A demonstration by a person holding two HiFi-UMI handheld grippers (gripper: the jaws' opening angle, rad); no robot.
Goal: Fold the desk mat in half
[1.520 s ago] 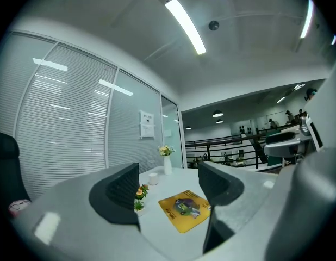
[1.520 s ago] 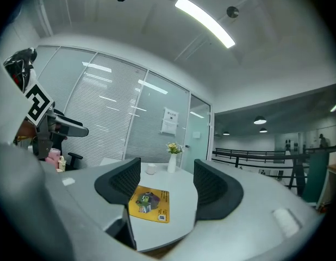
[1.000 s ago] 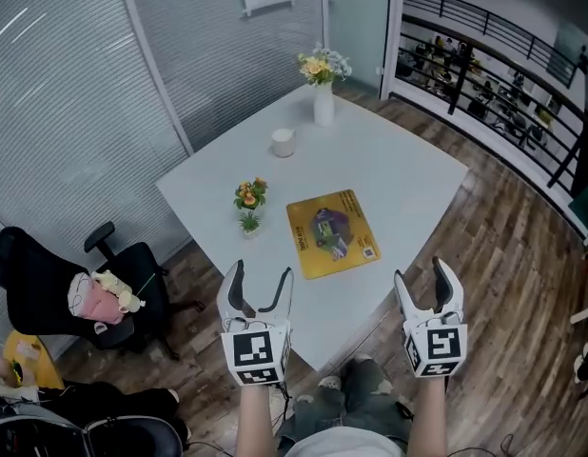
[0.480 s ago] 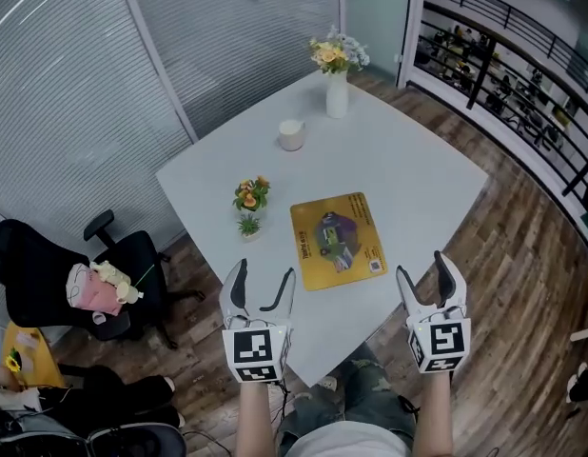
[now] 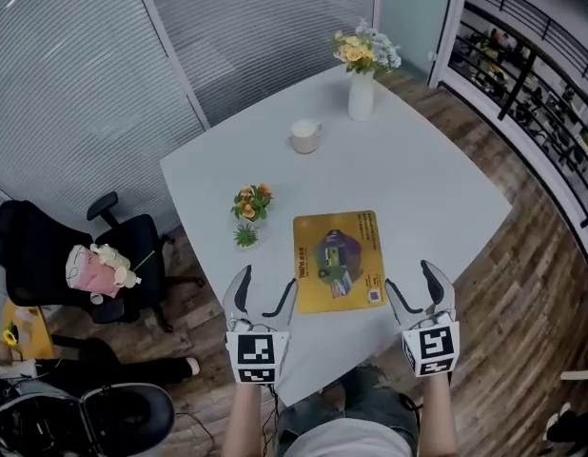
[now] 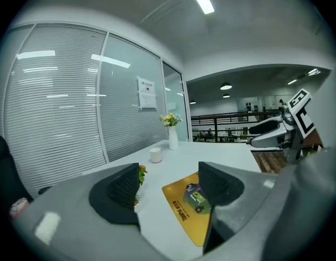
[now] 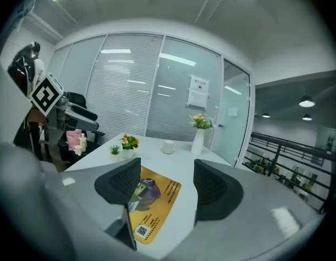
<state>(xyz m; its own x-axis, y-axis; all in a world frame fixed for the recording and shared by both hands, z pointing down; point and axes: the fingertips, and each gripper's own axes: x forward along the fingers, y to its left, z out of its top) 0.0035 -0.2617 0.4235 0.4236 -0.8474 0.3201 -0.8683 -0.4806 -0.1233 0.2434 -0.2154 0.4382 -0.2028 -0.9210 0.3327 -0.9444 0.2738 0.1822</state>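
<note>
A yellow desk mat (image 5: 339, 260) with a purple picture and a small QR code lies flat and unfolded on the white table (image 5: 418, 188), near its front corner. The mat also shows in the left gripper view (image 6: 191, 209) and in the right gripper view (image 7: 149, 204). My left gripper (image 5: 264, 298) hovers open at the table's near edge, left of the mat's front left corner. My right gripper (image 5: 415, 288) is held open just right of the mat's front right corner. Neither gripper touches the mat, and nothing sits between the jaws.
Two small potted plants (image 5: 249, 210) stand left of the mat. A white cup (image 5: 304, 136) and a vase of flowers (image 5: 363, 69) stand farther back. A black office chair (image 5: 80, 265) with a pink bundle sits on the floor at the left. Glass walls close the back.
Both grippers have moved forward toward the table and now flank the mat's near edge. The view has shifted closer. The mat lies as before.
</note>
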